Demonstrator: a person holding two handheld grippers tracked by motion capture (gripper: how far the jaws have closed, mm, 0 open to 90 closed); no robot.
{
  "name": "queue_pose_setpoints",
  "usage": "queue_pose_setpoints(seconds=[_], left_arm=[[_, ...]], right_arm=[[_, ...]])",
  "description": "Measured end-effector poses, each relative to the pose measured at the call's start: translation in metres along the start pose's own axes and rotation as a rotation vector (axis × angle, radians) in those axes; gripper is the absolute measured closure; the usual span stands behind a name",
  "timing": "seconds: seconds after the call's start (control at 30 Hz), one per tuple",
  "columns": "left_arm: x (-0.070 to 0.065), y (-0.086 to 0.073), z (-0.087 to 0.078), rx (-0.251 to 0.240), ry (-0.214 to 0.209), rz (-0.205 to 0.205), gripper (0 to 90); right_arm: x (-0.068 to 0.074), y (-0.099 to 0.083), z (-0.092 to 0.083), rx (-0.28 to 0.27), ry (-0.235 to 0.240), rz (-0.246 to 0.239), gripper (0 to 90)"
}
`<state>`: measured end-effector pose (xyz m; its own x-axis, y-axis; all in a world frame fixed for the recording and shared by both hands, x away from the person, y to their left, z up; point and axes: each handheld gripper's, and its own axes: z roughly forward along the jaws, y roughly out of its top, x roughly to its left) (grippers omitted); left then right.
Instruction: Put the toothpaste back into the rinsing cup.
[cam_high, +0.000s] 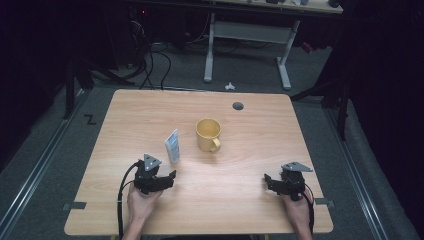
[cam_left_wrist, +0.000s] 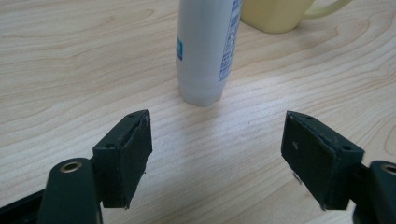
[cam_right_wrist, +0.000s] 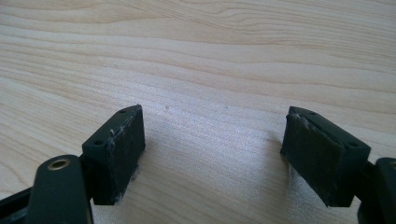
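A white tube with blue print (cam_high: 172, 146) lies on the wooden table (cam_high: 250, 200), left of a yellow mug (cam_high: 208, 134) whose handle faces the near side. My left gripper (cam_high: 169, 176) rests near the front left, open and empty, a short way in front of the tube. Its own view has the tube (cam_left_wrist: 208, 46) just beyond the spread jaws (cam_left_wrist: 217, 154), with the mug (cam_left_wrist: 280, 14) behind it. My right gripper (cam_high: 267, 181) sits near the front right, open, with only bare wood between its jaws (cam_right_wrist: 212, 154).
A small dark round grommet (cam_high: 238, 106) sits in the table near its far edge. Beyond the table stand a white desk frame (cam_high: 247, 45) and cables on the grey floor. A hand holds each gripper from the near edge.
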<state>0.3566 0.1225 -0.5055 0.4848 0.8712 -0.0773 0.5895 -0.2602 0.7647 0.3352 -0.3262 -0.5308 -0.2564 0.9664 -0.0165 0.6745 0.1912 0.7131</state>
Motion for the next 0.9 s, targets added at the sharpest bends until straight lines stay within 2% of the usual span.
queue_pose_setpoints(seconds=[0.17,0.67,0.77,0.9], left_arm=[[-0.002,0.007,0.001,-0.017,-0.005,0.009,27.2],[0.003,0.027,0.006,-0.018,-0.014,0.003,31.5],[0.004,0.031,0.007,-0.033,-0.014,-0.013,32.5],[0.006,0.034,0.010,-0.018,-0.009,-0.011,32.6]], right_arm=[[0.000,0.000,0.000,0.000,0.000,0.000,21.2],[0.000,0.000,0.000,0.000,0.000,0.000,21.2],[0.000,0.000,0.000,0.000,0.000,0.000,21.2],[0.000,0.000,0.000,0.000,0.000,0.000,21.2]])
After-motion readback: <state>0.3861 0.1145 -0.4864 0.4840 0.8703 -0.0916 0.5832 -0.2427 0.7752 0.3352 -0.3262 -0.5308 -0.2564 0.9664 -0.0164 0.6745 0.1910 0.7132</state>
